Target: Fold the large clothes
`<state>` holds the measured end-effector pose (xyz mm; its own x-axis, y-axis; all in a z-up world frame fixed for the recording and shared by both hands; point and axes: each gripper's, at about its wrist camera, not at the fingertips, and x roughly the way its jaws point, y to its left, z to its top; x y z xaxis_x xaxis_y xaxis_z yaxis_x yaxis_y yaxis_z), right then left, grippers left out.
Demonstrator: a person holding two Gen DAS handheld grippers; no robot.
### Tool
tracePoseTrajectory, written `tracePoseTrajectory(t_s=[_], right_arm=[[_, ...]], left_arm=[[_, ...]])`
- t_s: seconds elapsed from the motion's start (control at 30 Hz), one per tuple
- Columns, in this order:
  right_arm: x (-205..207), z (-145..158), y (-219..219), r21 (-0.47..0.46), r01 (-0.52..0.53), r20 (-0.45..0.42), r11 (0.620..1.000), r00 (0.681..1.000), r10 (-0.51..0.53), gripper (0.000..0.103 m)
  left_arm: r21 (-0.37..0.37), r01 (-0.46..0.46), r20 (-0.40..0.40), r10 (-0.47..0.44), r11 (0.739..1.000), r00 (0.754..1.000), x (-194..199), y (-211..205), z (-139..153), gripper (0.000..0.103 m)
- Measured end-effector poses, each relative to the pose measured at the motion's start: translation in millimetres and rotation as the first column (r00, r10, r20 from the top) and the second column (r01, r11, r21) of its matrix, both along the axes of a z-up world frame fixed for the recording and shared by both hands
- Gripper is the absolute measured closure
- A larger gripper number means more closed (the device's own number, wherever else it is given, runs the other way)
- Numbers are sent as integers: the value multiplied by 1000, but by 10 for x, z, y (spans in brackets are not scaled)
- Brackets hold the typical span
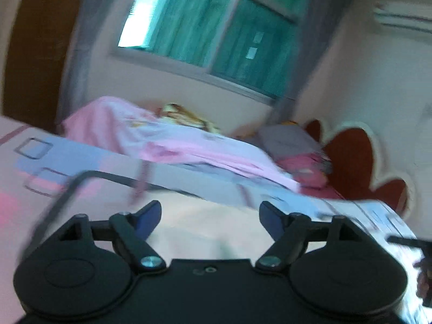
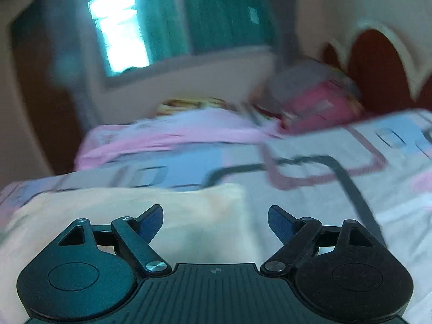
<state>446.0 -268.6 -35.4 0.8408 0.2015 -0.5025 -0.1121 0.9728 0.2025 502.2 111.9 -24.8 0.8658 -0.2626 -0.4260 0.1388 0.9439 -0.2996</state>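
A pale cream garment lies flat on the bed, folded, with its right edge near the middle of the right wrist view. It also shows in the left wrist view under the fingers. My left gripper is open and empty above the cloth. My right gripper is open and empty above the cloth's right part. Both views are blurred by motion.
The bed has a patterned sheet in white, blue and pink. A black cable lies across it, also in the left wrist view. A pink quilt and pillows lie behind, by the red headboard and window.
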Motion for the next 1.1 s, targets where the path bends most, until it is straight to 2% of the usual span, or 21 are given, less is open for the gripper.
tracePoseTrajectory(t_s=[0.1, 0.2, 0.27, 0.3, 0.37, 0.4, 0.43, 0.53, 0.67, 0.77, 0.87, 0.97, 1.0, 1.07, 1.1], right_arm=[[-170, 53, 359, -45, -44, 23, 998, 999, 45, 18], [-290, 92, 449, -56, 5, 24, 998, 1000, -3, 18], [-341, -37, 529, -133, -12, -5, 991, 1000, 12, 18], [-352, -141, 577, -190, -37, -22, 981, 999, 34, 18], [-258, -401, 560, -222, -71, -143, 973, 989, 39, 18], [-216, -502, 492, -194, -54, -180, 980, 983, 18, 18], [-214, -532, 416, -159, -29, -179, 987, 984, 0, 18], [-306, -420, 281, -137, 51, -157, 989, 985, -73, 18], [-657, -104, 269, -69, 56, -55, 996, 997, -59, 18], [-850, -16, 303, -52, 70, -47, 996, 996, -72, 18], [-1077, -83, 151, 54, 134, -110, 990, 986, -127, 18], [-1245, -222, -78, 196, 193, -194, 961, 969, -155, 18], [-1284, -296, -179, 268, 219, -224, 938, 961, -160, 18], [-1351, -438, -358, 424, 267, -287, 866, 946, -151, 18], [-1377, -526, -427, 509, 295, -317, 809, 938, -143, 18]], left_arm=[[80, 66, -1, -66, 995, 998, -125, -498, -90, 24], [177, 74, -13, -72, 981, 997, -280, -824, -203, 21], [252, 77, -47, -67, 965, 997, -313, -942, -333, 20], [265, 90, -71, -74, 960, 995, -303, -948, -427, 20], [247, 93, -126, -63, 964, 990, -198, -907, -617, 17], [230, 85, -134, -55, 969, 989, -167, -882, -679, 17], [220, 76, -131, -48, 973, 990, -167, -836, -695, 17], [235, 40, -133, -9, 971, 991, -248, -772, -597, 18], [245, -6, -77, 25, 970, 997, -543, -772, -371, 16], [229, -36, -58, 51, 973, 997, -759, -806, -302, 14], [207, -98, -91, 119, 973, 989, -929, -704, -373, 13], [242, -134, -132, 169, 961, 977, -1066, -548, -448, 13], [255, -141, -138, 180, 957, 974, -1104, -505, -464, 12], [271, -170, -146, 215, 947, 965, -1190, -418, -478, 10], [262, -182, -150, 226, 948, 962, -1227, -382, -476, 8]])
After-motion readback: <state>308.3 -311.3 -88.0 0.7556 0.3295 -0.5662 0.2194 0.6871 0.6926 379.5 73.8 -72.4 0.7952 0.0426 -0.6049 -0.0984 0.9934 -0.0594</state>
